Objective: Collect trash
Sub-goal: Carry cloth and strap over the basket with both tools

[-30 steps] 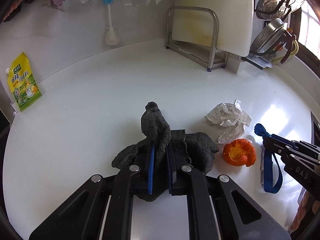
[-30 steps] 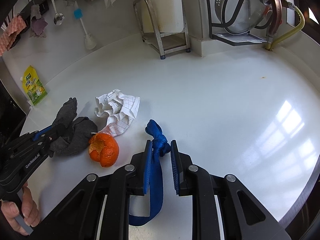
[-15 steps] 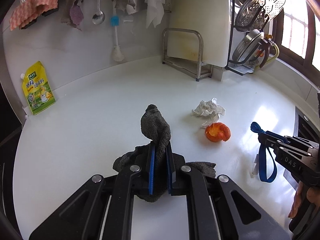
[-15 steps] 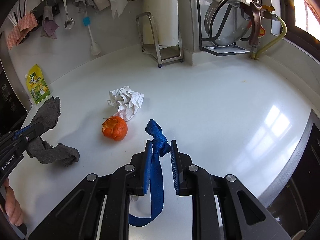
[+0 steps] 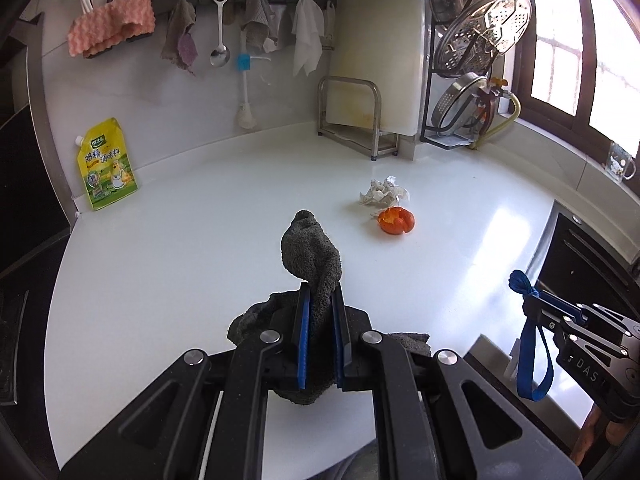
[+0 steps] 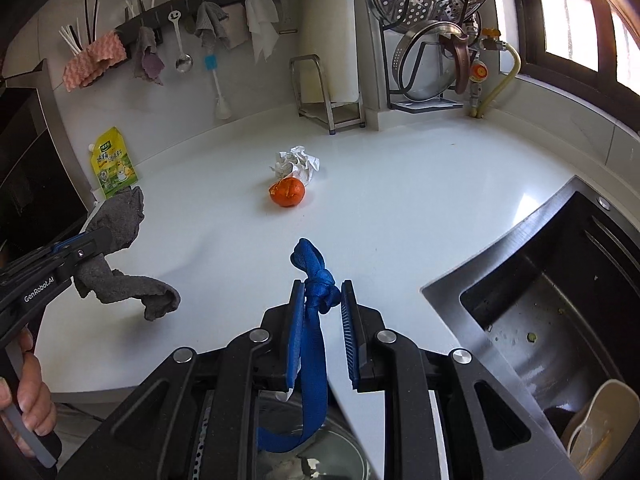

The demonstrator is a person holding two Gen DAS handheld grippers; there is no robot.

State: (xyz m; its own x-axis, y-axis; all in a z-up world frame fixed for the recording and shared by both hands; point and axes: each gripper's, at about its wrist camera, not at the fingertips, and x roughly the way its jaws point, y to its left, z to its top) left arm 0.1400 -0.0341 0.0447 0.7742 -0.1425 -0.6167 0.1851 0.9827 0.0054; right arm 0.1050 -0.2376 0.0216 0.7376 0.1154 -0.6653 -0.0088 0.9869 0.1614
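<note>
Trash on both sides: grey rag (image 5: 314, 256) clamped in the left gripper (image 5: 320, 300), blue knotted strap (image 6: 314, 280) pinched at its knot in the right gripper (image 6: 320, 292), loop hanging straight down. Landmark: countertop (image 6: 400, 200). Both loads hang clear of it, near its front edge. Below the strap, past that edge, a round container, probably the bin; the strap's end hangs over it, so the right gripper is closer. Orange peel (image 6: 287, 193) and crumpled paper (image 6: 296, 162), touching, lie mid-counter, well apart from both grippers. Sink (image 6: 540, 300) to the right.

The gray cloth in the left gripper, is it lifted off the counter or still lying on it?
Lifted. The gray cloth hangs from the shut left gripper, its loose end dangling above the white counter.
</note>
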